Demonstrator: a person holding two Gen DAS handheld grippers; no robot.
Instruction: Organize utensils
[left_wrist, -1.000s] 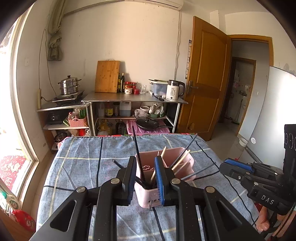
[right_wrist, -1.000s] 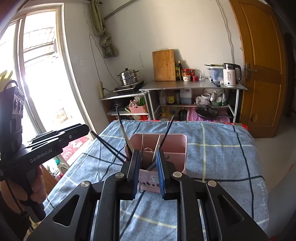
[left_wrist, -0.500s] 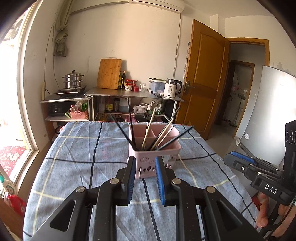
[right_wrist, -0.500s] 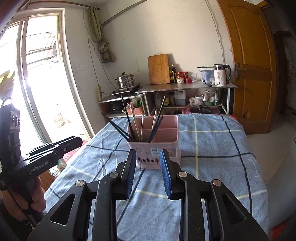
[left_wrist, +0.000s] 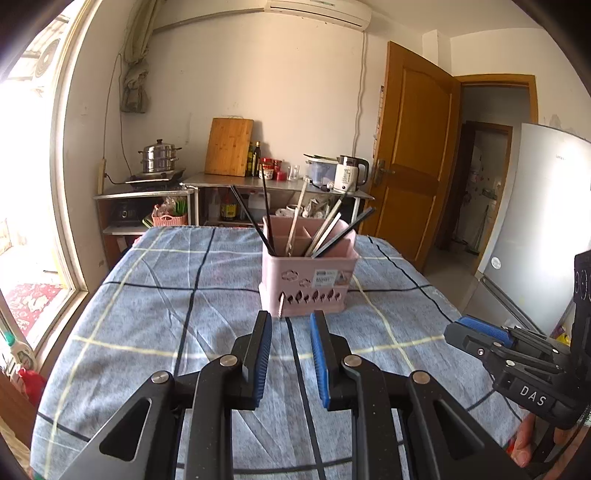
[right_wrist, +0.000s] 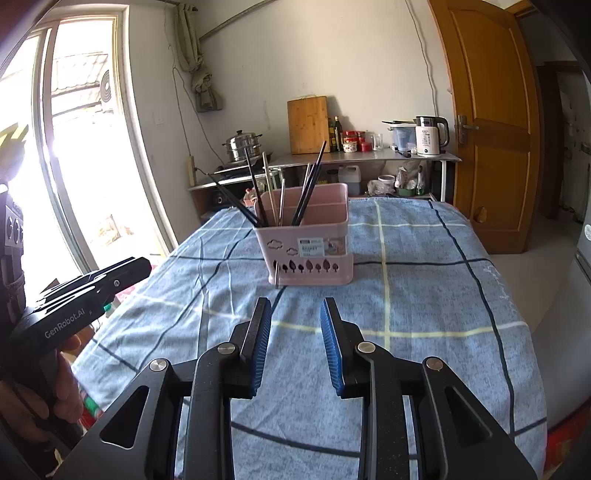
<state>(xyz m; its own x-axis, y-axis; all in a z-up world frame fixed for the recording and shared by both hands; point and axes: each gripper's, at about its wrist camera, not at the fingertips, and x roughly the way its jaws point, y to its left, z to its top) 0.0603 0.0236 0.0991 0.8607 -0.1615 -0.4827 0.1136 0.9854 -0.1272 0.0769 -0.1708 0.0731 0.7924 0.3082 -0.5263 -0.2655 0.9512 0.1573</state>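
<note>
Ahead of both claws, on a blue checked cloth (left_wrist: 155, 295), stands a pink caddy (left_wrist: 308, 284) with inner dividers. It holds chopsticks (left_wrist: 325, 232): dark ones and pale or metallic ones, all upright or leaning, fanned out above the rim. From the left wrist view, 2 dark sticks lean away to the left of the caddy and several pale and dark ones lean to the right; from the right wrist view, dark sticks (right_wrist: 255, 192) splay left while others stand nearer the middle. I cannot tell exactly which compartment each sits in, though they crowd the near side and the far compartments look mostly bare.

The caddy's front wall carries cloud and tree-shaped cutouts and a small label (right_wrist: 314, 246). 1 thin pale stick pokes down through a cutout at the lower left corner (right_wrist: 277, 277), its tip reaching the cloth.

The left claw (left_wrist: 290, 325) hovers just short of the caddy, fingers apart with nothing between them but cloth. The right claw (right_wrist: 295, 314) is likewise parted and empty, the caddy a little further ahead of it. Each claw shows at the edge of the other's view, off to the side of the cloth.

Beyond the caddy, shelving (left_wrist: 273, 182) holds a kettle (left_wrist: 349, 177), a cutting board (left_wrist: 229, 147) and a steamer pot (left_wrist: 159, 157).
</note>
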